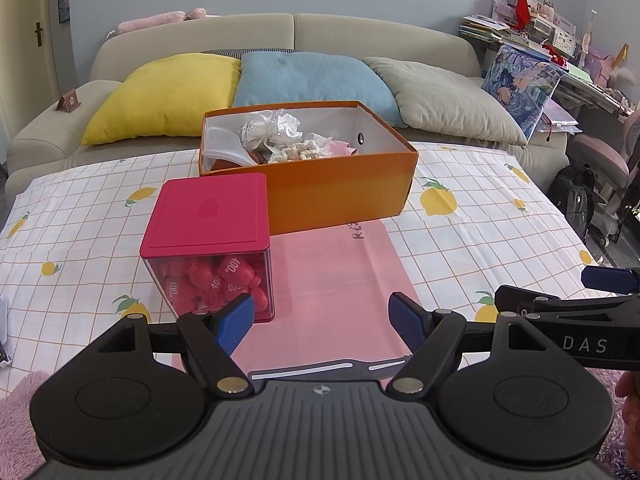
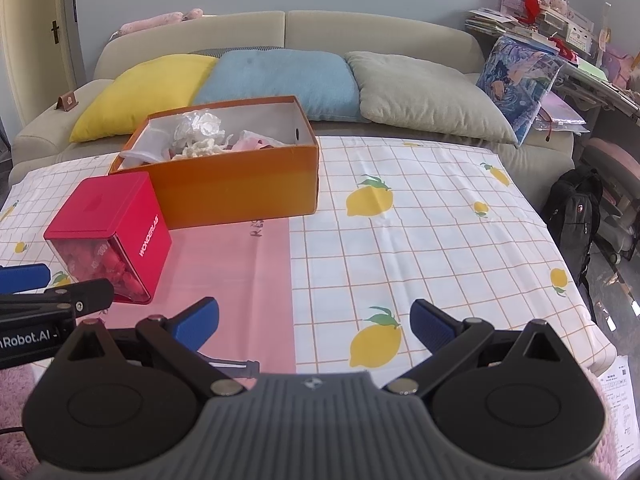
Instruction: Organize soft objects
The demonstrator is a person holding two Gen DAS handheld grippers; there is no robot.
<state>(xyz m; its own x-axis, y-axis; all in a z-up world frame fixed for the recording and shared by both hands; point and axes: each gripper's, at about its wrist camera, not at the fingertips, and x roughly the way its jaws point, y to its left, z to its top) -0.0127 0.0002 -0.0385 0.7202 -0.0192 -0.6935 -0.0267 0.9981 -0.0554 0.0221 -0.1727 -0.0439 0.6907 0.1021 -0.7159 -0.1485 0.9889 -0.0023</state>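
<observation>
Left wrist | orange box (image 1: 340, 196) holds white, pink soft items (image 1: 280, 140) | both grippers' jaws spread, empty

Left gripper (image 1: 322, 322): black linkage arms, blue ribbed finger pads (image 1: 236, 326), silver round pivot screws, grey ribbed housing with small cross emblem.
Right gripper (image 2: 314, 322): same build; white "DAS" lettering on its side.
Left side lettering: "Robot.AI".

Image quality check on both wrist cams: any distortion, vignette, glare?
Left wrist: strong fisheye bend in the sofa, dark corner vignette, reflections on the clear red-lidded box, focus sharp. Right wrist: same bend and vignette, tablecloth bright but readable, soft shadow beside the orange box.
</observation>
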